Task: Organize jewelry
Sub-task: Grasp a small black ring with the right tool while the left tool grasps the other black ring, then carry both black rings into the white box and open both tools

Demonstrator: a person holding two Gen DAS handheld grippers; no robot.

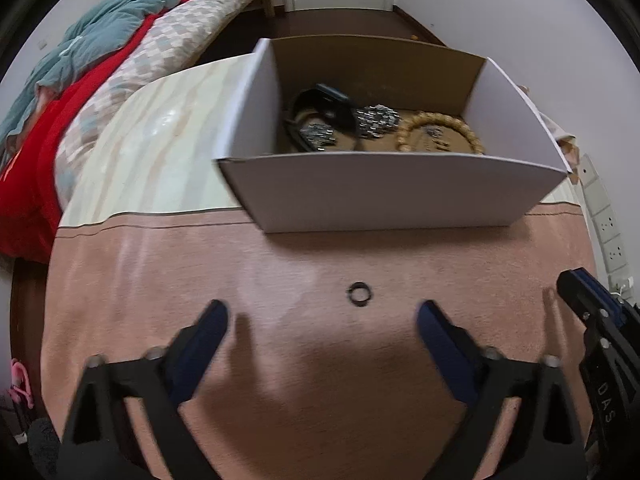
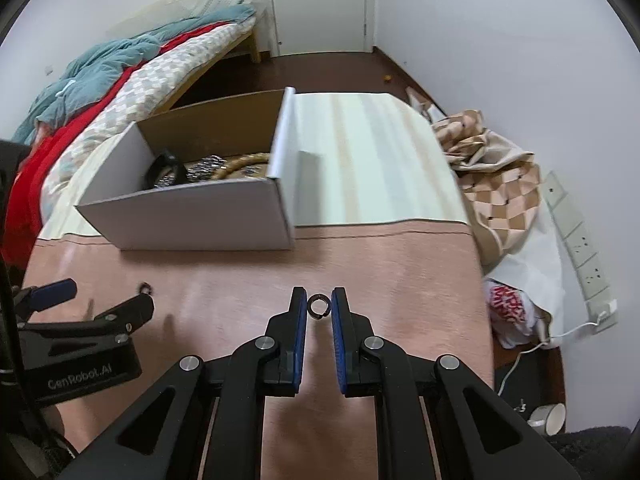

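Observation:
A small dark ring (image 1: 360,293) lies on the pink cloth just ahead of my left gripper (image 1: 322,316), which is open wide and empty; this ring also shows in the right wrist view (image 2: 145,289). A second dark ring (image 2: 319,307) sits between the fingertips of my right gripper (image 2: 319,304), whose jaws stand narrowly apart on either side of it; contact is not clear. A white cardboard box (image 1: 384,192) stands behind, holding a black band (image 1: 320,104), silver chains (image 1: 376,120) and a wooden bead bracelet (image 1: 436,128).
The table has a pink cloth (image 2: 400,264) in front and a pale striped cloth (image 2: 360,160) behind. A bed with blankets (image 1: 100,60) lies left. A checkered cloth pile (image 2: 496,184), a power strip (image 2: 580,240) and a tape roll (image 2: 548,418) are right.

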